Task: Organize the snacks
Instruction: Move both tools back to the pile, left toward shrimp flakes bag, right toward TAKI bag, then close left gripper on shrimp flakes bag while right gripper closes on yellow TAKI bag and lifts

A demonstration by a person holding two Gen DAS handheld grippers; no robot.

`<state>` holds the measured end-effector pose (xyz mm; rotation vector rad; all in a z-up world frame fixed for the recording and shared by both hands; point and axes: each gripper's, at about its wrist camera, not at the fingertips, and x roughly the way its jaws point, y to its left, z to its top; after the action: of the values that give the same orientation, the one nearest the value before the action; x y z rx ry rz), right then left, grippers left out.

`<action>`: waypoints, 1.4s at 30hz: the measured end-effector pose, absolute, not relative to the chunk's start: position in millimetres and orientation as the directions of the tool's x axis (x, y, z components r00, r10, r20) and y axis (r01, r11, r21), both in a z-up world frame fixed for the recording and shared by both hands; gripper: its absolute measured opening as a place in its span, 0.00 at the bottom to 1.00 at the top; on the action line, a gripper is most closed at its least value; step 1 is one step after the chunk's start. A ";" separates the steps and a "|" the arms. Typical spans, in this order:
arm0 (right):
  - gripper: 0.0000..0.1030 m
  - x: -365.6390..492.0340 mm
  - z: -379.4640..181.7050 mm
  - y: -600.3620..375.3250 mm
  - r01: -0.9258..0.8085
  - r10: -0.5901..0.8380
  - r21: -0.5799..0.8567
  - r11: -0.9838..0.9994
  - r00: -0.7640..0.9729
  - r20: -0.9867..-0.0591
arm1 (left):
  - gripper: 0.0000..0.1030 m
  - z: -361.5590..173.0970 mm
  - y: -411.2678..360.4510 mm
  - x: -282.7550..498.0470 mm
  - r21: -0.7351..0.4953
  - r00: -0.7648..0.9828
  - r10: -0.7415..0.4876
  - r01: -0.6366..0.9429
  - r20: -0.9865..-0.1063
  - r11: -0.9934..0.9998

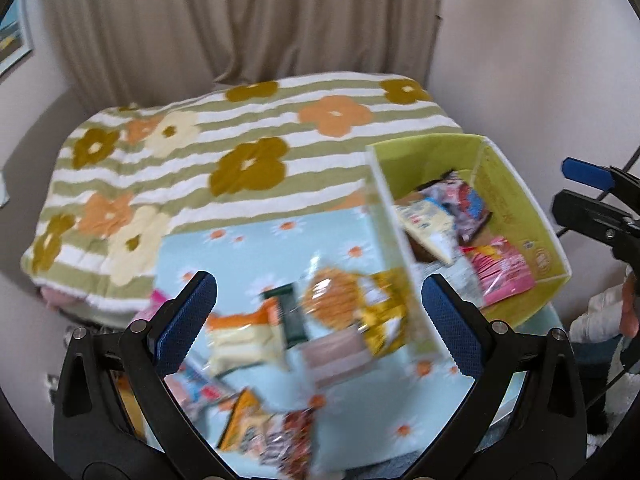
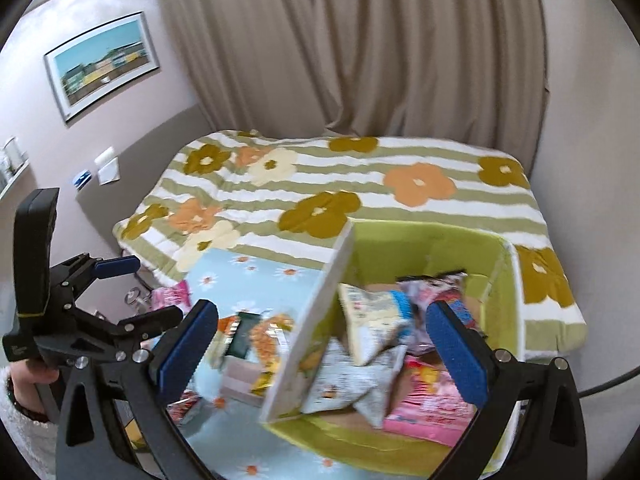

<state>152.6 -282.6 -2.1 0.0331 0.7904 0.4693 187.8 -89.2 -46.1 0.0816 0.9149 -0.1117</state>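
Observation:
A lime-green box (image 1: 516, 204) (image 2: 424, 248) stands on a light-blue flowered cloth (image 1: 256, 248) (image 2: 248, 276) and holds several snack packs, among them a pink pack (image 1: 504, 276) (image 2: 432, 404) and a white-and-yellow pack (image 2: 372, 320). More packs lie loose on the cloth left of the box: a yellow chip bag (image 1: 352, 300) (image 2: 272, 340), an orange-and-cream pack (image 1: 244, 336) and a dark green one (image 1: 292, 312). My left gripper (image 1: 320, 320) hangs open above the loose packs. Over the box's near wall, my right gripper (image 2: 324, 344) is open with nothing in it.
A bed with a green-striped flower blanket (image 1: 248, 148) (image 2: 360, 184) lies behind the cloth. Beige curtains (image 2: 360, 40) and pale walls close the back. A framed picture (image 2: 102, 64) hangs on the left wall. A hand (image 2: 28, 380) in a white sleeve holds the left gripper.

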 end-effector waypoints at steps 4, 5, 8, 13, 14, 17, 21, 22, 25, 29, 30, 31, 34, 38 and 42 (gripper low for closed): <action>1.00 140.7 -0.5 -246.6 -0.406 0.441 0.219 0.887 0.606 -0.663 | 0.99 -46.5 -41.2 168.1 0.048 0.598 -0.012 0.085 -0.802 0.995; 1.00 137.8 -2.1 -234.9 -0.414 0.446 0.219 0.884 0.601 -0.663 | 0.99 -47.4 -30.9 164.5 0.056 0.595 0.000 0.076 -0.804 0.996; 1.00 132.7 -9.6 -207.3 -0.436 0.460 0.221 0.872 0.578 -0.674 | 0.99 -54.3 7.3 153.7 0.062 0.575 0.018 0.057 -0.818 0.996; 1.00 125.3 -33.1 -158.3 -0.479 0.491 0.236 0.846 0.525 -0.695 | 0.99 -76.3 56.8 147.1 0.067 0.522 0.025 0.061 -0.853 0.996; 1.00 123.3 -39.0 -148.5 -0.492 0.500 0.237 0.838 0.515 -0.697 | 0.99 -83.3 66.3 145.5 0.070 0.508 0.022 0.074 -0.861 0.995; 1.00 117.5 -53.9 -126.3 -0.526 0.499 0.218 0.822 0.482 -0.720 | 0.99 -103.4 84.4 139.9 0.075 0.469 0.010 0.120 -0.883 0.990; 1.00 109.6 -78.0 -99.6 -0.581 0.498 0.195 0.791 0.425 -0.756 | 0.99 -132.6 100.5 139.1 0.065 0.398 -0.018 0.195 -0.917 0.979; 1.00 106.2 -85.4 -92.7 -0.600 0.506 0.194 0.776 0.408 -0.760 | 0.99 -139.6 102.6 139.6 0.058 0.382 -0.029 0.215 -0.924 0.975; 1.00 97.1 -107.8 -72.9 -0.644 0.492 0.171 0.745 0.358 -0.793 | 0.99 -161.4 105.9 142.2 0.054 0.335 -0.044 0.278 -0.941 0.959; 1.00 84.9 -143.0 -47.5 -0.688 0.458 0.152 0.710 0.288 -0.841 | 0.99 -191.7 108.8 146.5 0.039 0.278 -0.065 0.353 -0.958 0.935; 1.00 82.3 -152.2 -42.9 -0.695 0.456 0.158 0.701 0.268 -0.849 | 0.99 -200.3 109.8 148.7 0.032 0.264 -0.071 0.368 -0.962 0.929; 1.00 80.2 -159.0 -39.8 -0.699 0.457 0.167 0.695 0.251 -0.853 | 0.99 -209.1 110.8 151.3 0.030 0.251 -0.071 0.378 -0.965 0.925; 1.00 73.6 -181.7 -30.4 -0.710 0.455 0.190 0.678 0.203 -0.867 | 0.99 -227.3 114.8 157.6 0.023 0.234 -0.075 0.388 -0.969 0.921; 1.00 66.7 -204.1 -20.6 -0.737 0.426 0.175 0.653 0.166 -0.889 | 0.99 -245.5 117.9 164.5 -0.019 0.204 -0.113 0.413 -0.972 0.911; 1.00 59.3 -223.2 -9.5 -0.769 0.383 0.145 0.622 0.138 -0.913 | 0.99 -263.8 116.1 171.0 -0.028 0.163 -0.109 0.433 -0.980 0.901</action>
<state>59.3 -9.5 -223.2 -0.4039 1.1563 0.8668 171.0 116.1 -263.8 0.2843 1.3566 -0.3939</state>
